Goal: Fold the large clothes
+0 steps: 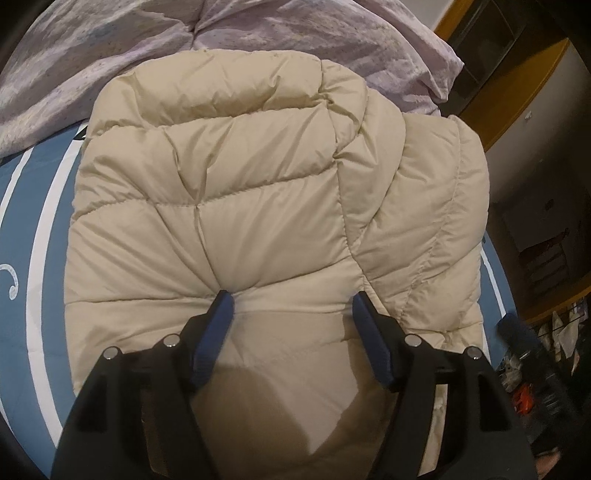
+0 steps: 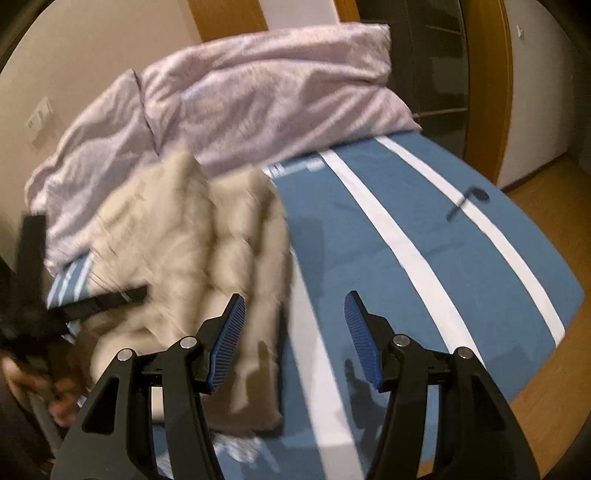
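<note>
A beige quilted puffer jacket (image 1: pixel 258 192) lies folded on a blue bed cover with white stripes (image 1: pixel 40 229). My left gripper (image 1: pixel 293 301) is open, its blue pads pressing down on the jacket's near part with fabric between them. In the right wrist view the jacket (image 2: pixel 192 258) is blurred at left. My right gripper (image 2: pixel 295 302) is open and empty above the jacket's right edge and the bed cover (image 2: pixel 424 236). The left gripper (image 2: pixel 92 299) shows dark and blurred at far left.
A crumpled pale lilac duvet (image 1: pixel 258 29) is heaped behind the jacket, also in the right wrist view (image 2: pixel 258 96). The bed edge drops to a wooden floor (image 2: pixel 554 387) at right. A wooden door frame (image 2: pixel 487 92) stands behind. Clutter (image 1: pixel 535 387) lies by the bed.
</note>
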`<state>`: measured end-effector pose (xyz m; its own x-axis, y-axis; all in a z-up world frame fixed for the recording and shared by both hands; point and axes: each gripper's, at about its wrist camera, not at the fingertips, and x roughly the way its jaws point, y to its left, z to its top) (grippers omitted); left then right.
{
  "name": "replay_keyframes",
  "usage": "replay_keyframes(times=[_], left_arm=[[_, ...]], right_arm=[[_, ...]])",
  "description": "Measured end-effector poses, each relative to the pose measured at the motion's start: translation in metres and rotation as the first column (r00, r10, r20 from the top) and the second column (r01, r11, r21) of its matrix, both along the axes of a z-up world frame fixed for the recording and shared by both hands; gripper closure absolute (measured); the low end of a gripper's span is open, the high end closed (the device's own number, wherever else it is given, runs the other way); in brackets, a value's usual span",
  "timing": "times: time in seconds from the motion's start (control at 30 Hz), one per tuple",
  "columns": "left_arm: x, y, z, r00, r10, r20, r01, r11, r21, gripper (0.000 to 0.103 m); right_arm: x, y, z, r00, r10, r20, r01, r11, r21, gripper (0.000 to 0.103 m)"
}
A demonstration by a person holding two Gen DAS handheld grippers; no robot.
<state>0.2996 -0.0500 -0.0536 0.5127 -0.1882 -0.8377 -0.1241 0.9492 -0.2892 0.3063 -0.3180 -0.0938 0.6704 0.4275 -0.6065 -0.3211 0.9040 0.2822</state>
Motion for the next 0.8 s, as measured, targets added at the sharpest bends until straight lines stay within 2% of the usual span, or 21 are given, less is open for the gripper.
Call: replay_keyframes(times=[0.17, 0.33, 0.4, 0.47, 0.6, 0.8], left_arm=[[0.0, -0.002, -0.001, 1.0, -0.01, 0.002, 0.01, 1.0, 0.009, 0.036], [0.0, -0.004, -0.001, 1.0, -0.017, 0.01, 0.016, 1.0, 0.017, 0.036], [-0.003, -0.004, 0.001, 1.0, -0.015, 0.015, 0.015, 1.0, 0.025, 0.036], [-0.008, -0.003, 0.003, 1.0, -0.012, 0.019, 0.011, 0.999, 0.03, 0.036], [-0.013, 0.004, 0.012, 0.999, -0.007, 0.034, 0.006, 1.0, 0.016, 0.036], [-0.014, 0.018, 0.029, 0.997, 0.028, 0.066, -0.029, 0.999, 0.02, 0.036]], right_arm=[[0.005, 0.038, 0.019, 0.992, 0.121, 0.044, -0.122, 0.992, 0.02, 0.045], [0.006, 0.077, 0.014, 0.976, 0.215, 0.041, -0.214, 0.976, -0.031, 0.059], [0.008, 0.084, 0.007, 0.975, 0.219, 0.027, -0.217, 0.974, -0.065, 0.067], [0.014, 0.087, -0.004, 0.98, 0.2, -0.006, -0.2, 0.974, -0.108, 0.071], [0.023, 0.081, -0.023, 0.983, 0.175, -0.064, -0.181, 0.977, -0.114, 0.072], [0.027, 0.082, -0.03, 0.982, 0.179, -0.067, -0.187, 0.971, -0.149, 0.072]])
